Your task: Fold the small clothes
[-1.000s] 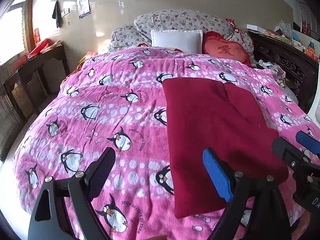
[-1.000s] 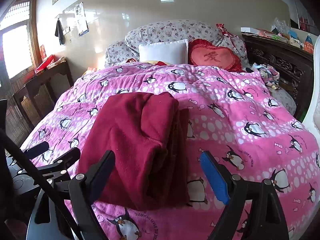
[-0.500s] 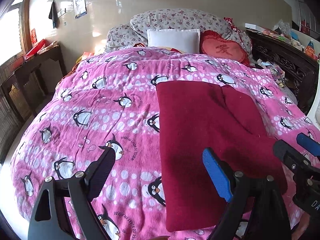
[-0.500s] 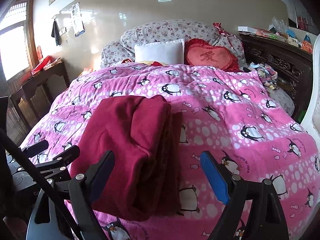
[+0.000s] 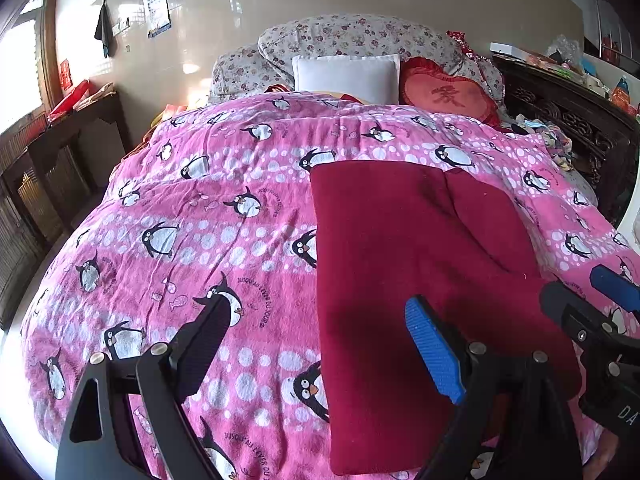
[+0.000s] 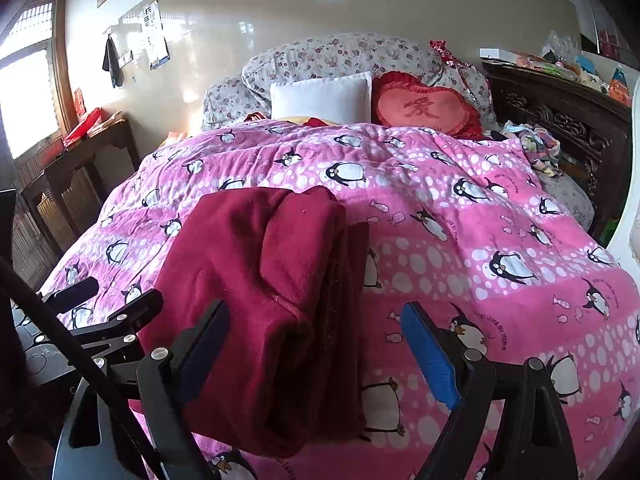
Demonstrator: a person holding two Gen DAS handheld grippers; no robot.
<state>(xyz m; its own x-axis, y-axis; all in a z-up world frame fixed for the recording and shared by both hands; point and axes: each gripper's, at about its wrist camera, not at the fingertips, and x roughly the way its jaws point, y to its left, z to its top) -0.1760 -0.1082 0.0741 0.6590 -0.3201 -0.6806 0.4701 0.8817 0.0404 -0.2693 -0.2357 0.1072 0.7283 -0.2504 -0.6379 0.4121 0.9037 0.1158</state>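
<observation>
A dark red fleece garment (image 5: 404, 264) lies folded lengthwise on the pink penguin blanket (image 5: 224, 216). It also shows in the right wrist view (image 6: 260, 292), with its layered edge on the right side. My left gripper (image 5: 316, 344) is open and empty, low over the garment's near left edge. My right gripper (image 6: 316, 344) is open and empty, over the garment's near right edge. Each gripper shows at the edge of the other's view: the right gripper (image 5: 600, 312), the left gripper (image 6: 104, 304).
Floral pillows (image 5: 352, 40), a white cushion (image 5: 346, 78) and a red heart cushion (image 5: 448, 96) lie at the head of the bed. A dark carved cabinet (image 5: 568, 120) stands at right, a wooden side table (image 5: 68, 132) at left. Small clothes (image 6: 532, 144) lie at the far right.
Both grippers have drawn nearer the bed and lower, so the garment fills more of each view. The garment has not moved. Both grippers stay open.
</observation>
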